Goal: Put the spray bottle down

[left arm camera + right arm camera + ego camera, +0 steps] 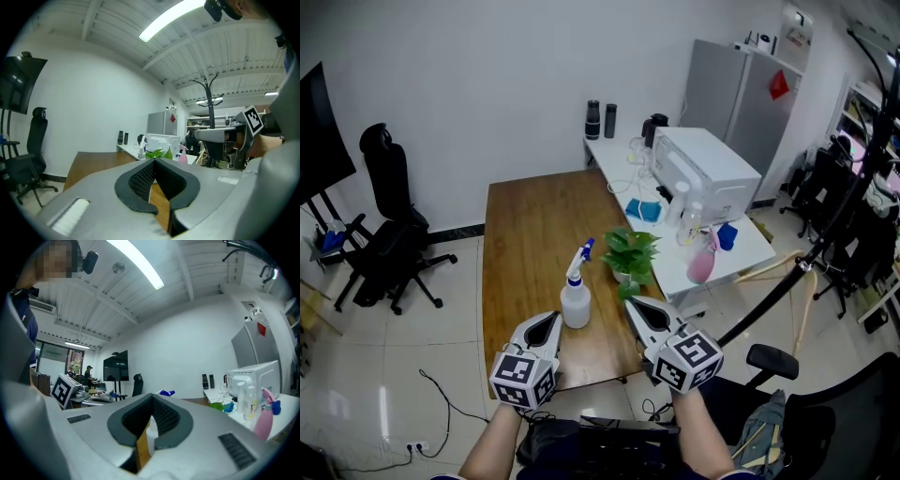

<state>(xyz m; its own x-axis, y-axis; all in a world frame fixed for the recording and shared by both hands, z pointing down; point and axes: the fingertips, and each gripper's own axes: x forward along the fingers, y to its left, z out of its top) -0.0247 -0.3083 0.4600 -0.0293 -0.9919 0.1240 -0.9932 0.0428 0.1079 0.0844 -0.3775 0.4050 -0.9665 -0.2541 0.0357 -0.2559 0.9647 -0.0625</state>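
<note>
A white spray bottle [575, 300] with a blue nozzle stands upright on the wooden table [530, 225], near its front edge. No gripper touches it. My left gripper [550, 318] rests just to the bottle's left and nearer to me, shut and empty. On the bottle's other side, my right gripper [631, 303] is also shut with nothing in it. The left gripper view shows its jaws [154, 161] meeting at the tips over the tabletop. Above the closed jaws [151, 397] in the right gripper view, the blue nozzle [167, 393] peeks out.
A potted green plant [630, 253] stands right of the bottle. A white table [755, 248] to the right carries a white machine [705, 167], a pink spray bottle [701, 264] and blue cloths. A black office chair [389, 234] stands at left, a dark coat stand [825, 225] at right.
</note>
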